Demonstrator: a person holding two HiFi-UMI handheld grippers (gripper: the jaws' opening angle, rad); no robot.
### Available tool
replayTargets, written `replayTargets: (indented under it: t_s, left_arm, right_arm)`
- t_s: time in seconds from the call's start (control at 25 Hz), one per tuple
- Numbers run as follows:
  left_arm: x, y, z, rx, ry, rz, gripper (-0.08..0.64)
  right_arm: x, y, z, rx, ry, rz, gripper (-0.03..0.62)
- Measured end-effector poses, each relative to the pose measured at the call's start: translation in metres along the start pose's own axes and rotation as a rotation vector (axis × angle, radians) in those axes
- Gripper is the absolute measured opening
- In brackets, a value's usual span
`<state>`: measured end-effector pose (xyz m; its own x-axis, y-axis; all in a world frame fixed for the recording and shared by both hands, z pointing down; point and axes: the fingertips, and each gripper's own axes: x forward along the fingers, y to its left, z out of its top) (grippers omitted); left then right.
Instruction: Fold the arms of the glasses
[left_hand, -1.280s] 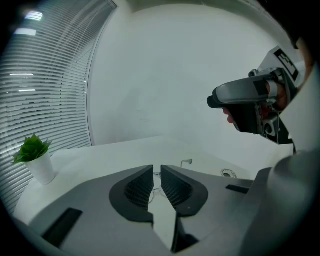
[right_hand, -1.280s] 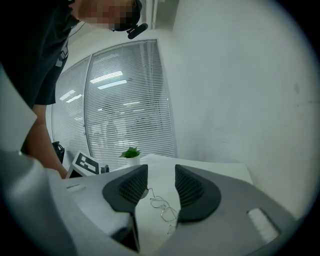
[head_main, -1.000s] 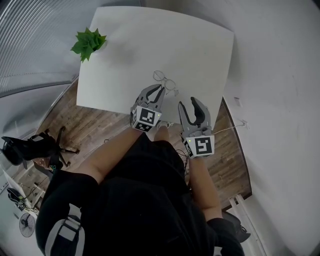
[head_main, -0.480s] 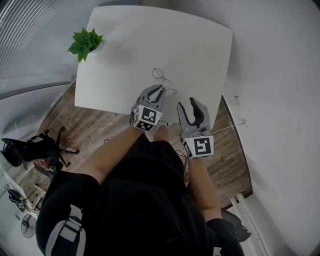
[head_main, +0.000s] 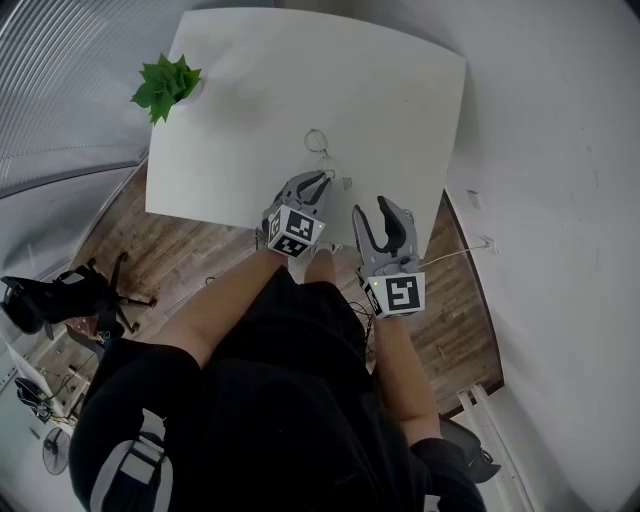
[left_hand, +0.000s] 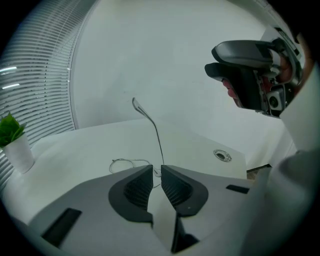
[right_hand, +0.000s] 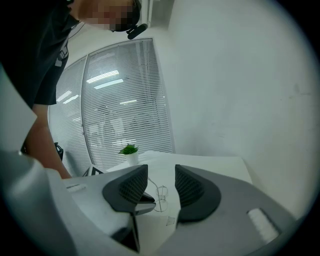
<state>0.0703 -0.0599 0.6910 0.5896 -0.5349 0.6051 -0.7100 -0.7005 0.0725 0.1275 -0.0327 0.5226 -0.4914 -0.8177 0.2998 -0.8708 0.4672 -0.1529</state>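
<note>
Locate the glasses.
Head view: the glasses are on the white table near its near edge, pinched at the tips of the left gripper, with the open right gripper just to the right.

From overhead the glasses are only a hair of wire. Their end toward six o'clock is hidden behind the left gripper, and lenses and arms can't be told apart. In the left gripper view one arm rises toward eleven o'clock from between the jaws, but it is too fine to tell whether the pads pinch the wire. The potted plant is clipped by the nine o'clock edge there. A small grey square, at four o'clock of the glasses, is too small to identify.
</note>
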Motion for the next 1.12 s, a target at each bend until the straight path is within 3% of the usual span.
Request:
replayTargets:
  t_s: [0.52,1.0,1.12]
  left_arm:
    - [-0.003,-0.005,-0.027,-0.03,0.059,-0.036,0.052]
    - [-0.035,0.006,0.001,-0.043,-0.027,-0.008,0.051]
    - [-0.05,0.012,0.01,-0.044,-0.054,-0.001,0.014]
  right_arm:
    - [0.005,-0.002,-0.002,0.009,0.007,0.001,0.167]
    - [0.02,0.005,-0.012,-0.018,0.046,0.059,0.167]
    - [0.027,0.008,-0.021,-0.043,0.077,0.077,0.167]
